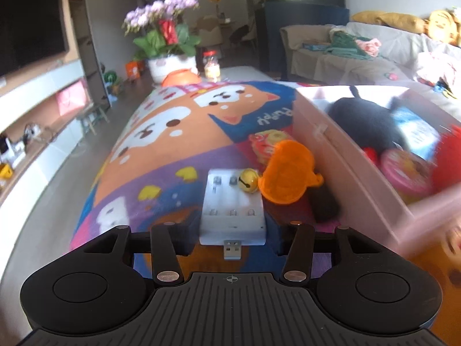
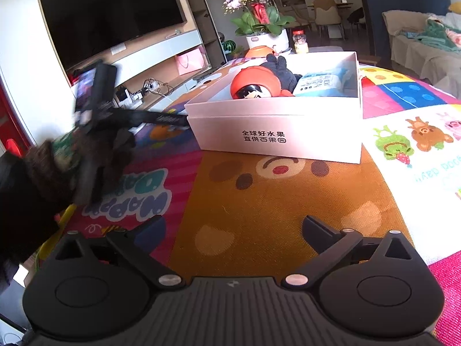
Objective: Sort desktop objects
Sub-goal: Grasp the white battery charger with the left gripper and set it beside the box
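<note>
Bright cartoon-print cloth covers the table in a living room, with a dark television on the wall and a pot of pink orchids at the far end. On the cloth, the left gripper is closed on the near end of a white battery charger, its fingers pressing the two sides while the USB plug sticks out toward the camera. A gold bell rests at the charger's far right corner, touching an orange plastic toy; a small black object lies just beside that, against the wall of the white cardboard box. Inside the box sit a red-helmeted doll, a black plush and a blue-and-white packet. The right gripper hangs above bare cloth in front of the box, fingers spread wide with nothing between them.
</note>
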Action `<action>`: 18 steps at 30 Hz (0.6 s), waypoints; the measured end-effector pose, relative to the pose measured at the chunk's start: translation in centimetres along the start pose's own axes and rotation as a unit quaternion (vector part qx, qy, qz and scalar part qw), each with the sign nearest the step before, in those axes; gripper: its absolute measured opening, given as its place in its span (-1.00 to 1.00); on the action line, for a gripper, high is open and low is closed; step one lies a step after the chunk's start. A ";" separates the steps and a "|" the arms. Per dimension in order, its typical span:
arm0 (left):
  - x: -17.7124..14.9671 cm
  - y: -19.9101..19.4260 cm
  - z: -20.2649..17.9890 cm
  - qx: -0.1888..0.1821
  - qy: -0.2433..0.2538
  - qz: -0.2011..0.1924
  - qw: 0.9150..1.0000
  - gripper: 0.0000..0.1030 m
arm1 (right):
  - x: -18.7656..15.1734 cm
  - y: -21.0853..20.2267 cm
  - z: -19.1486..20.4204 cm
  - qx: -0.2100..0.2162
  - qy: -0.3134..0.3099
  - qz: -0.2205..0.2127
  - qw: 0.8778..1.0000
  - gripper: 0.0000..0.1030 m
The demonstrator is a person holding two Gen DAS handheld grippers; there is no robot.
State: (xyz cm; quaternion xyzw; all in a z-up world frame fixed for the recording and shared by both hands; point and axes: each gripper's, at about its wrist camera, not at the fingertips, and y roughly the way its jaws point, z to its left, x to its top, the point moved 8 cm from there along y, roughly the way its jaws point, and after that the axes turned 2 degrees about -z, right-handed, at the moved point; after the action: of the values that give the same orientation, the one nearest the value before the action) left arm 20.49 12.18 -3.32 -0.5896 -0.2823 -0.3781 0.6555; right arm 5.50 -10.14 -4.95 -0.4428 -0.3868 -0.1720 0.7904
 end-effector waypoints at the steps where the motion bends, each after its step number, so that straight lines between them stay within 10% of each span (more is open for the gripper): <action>1: -0.4 -1.3 -0.1 -0.001 0.007 -0.007 1.000 0.02 | 0.0 0.0 -0.1 -0.001 0.003 -0.001 1.000 0.99; 11: -5.8 -12.7 -6.7 -0.143 0.049 -0.019 0.988 0.02 | 0.8 -1.0 -2.2 -0.035 0.060 -0.035 0.997 1.00; 18: -6.9 -13.4 -13.5 -0.224 0.068 -0.016 0.972 0.06 | 1.6 -3.0 -4.3 -0.065 0.103 -0.069 0.990 1.00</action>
State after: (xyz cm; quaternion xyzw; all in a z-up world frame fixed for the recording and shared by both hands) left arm 4.56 -0.28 -3.42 -0.6898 -0.1544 -0.4818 0.5178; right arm 6.67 -15.25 -3.38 -0.4452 -0.3207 -0.2961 0.7818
